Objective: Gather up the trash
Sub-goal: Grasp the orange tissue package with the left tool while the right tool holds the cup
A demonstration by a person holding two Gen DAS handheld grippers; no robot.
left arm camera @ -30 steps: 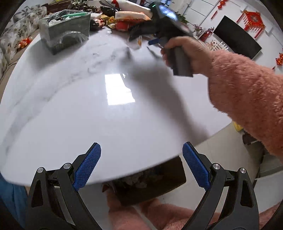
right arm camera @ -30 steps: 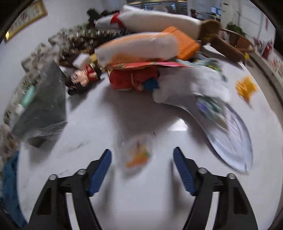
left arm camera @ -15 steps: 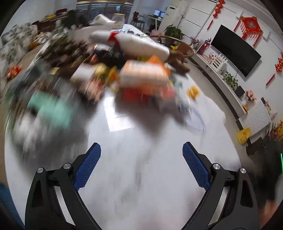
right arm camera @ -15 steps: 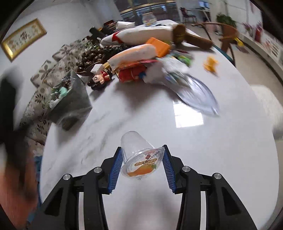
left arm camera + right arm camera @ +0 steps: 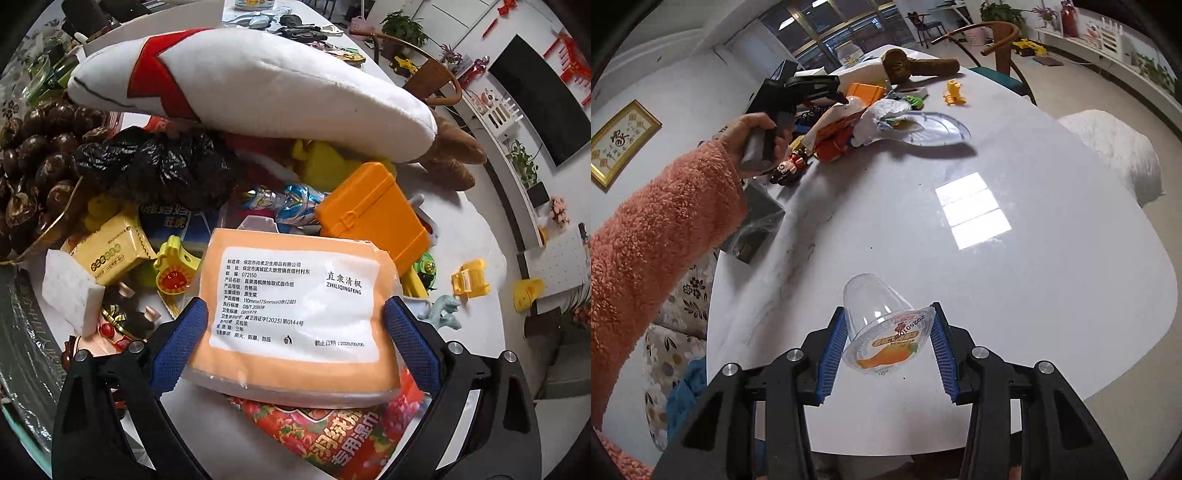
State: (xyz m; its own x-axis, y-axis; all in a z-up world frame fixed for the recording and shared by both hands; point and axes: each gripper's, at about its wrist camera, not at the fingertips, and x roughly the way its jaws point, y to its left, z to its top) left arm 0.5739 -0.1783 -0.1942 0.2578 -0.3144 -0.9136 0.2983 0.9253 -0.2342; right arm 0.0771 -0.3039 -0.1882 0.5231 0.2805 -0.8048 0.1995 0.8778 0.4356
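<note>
My right gripper is shut on a clear plastic jelly cup with an orange printed lid, held above the near part of the white marble table. My left gripper is wide around an orange tissue pack with a white label; both blue pads sit at the pack's sides. I cannot tell whether they press it. The left gripper also shows in the right wrist view, held in a hand over the clutter pile.
A clutter pile surrounds the pack: a white plush, an orange box, a black bag, chestnuts, a red printed pack. A clear plastic lid and a grey bin sit on the table. A chair stands beyond.
My right gripper closed on the jelly cup and drew back toward the near edge. My left gripper swung from the table edge to the clutter pile and now straddles the orange tissue pack.
</note>
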